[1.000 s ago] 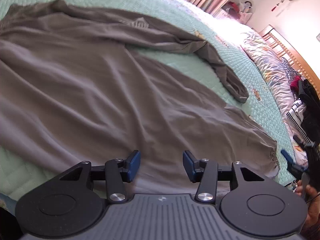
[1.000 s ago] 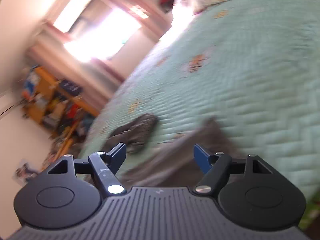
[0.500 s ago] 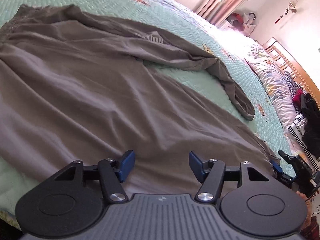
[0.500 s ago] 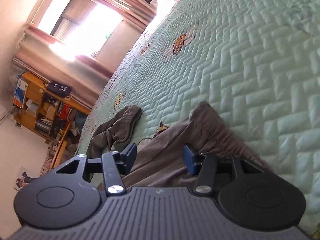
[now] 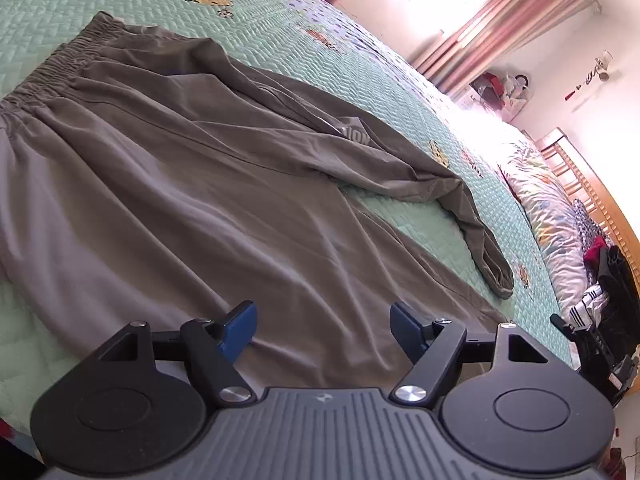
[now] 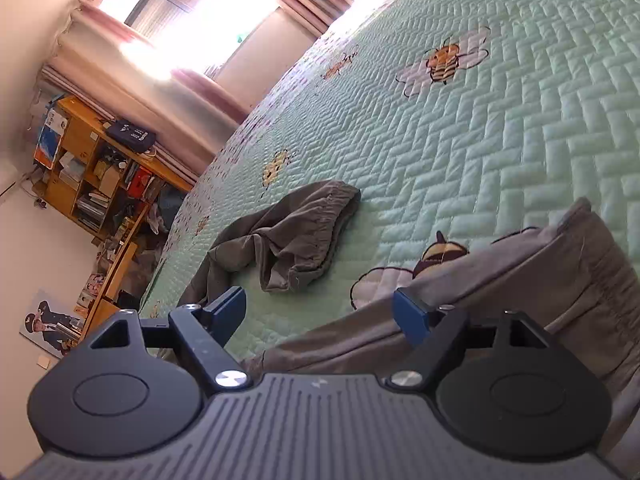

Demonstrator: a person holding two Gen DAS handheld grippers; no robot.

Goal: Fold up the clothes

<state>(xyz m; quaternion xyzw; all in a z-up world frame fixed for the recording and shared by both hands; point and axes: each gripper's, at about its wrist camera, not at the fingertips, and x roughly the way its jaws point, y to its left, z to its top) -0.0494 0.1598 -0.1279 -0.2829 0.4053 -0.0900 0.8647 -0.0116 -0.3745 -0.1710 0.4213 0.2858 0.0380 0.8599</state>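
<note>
Garment: I am working on the grey-brown soft cloth trousers [image 5: 192, 184], which are lying spread on the pale green quilted bedspread with bee pictures [image 5: 280, 32].

Where it is lying: the gathered elastic waistband [image 5: 52, 68] is lying at the far left in my left view. The two legs are running from there toward the right. The farther leg is bending down to its cuff [image 5: 496, 276]; the nearer leg is passing just under my left claw.

Left claw: my left gripper [image 5: 322, 330] is hovering over the nearer leg. Its jaws have just been opening and are now standing well apart, with nothing between the blue pads [image 5: 240, 324]. They are not pressing on the cloth.

Right claw: my right gripper [image 6: 320, 312] is hovering beside the end of the nearer leg [image 6: 552, 276]. Its jaws have just been opening too and are standing apart, holding nothing. The cloth edge is lying close under the right pad; I cannot tell whether they are touching.

Other cuff: the crumpled cuff of the farther leg [image 6: 304, 232] is lying ahead of my right claw, apart from it.

Deciding relation: the long axis is running left to right across both claws. I am judging that my right hand is nearer to the cuffs and my left hand to the middle of the leg.

Next step, as I am judging it: gripping the near leg at both places for the first fold.
</note>
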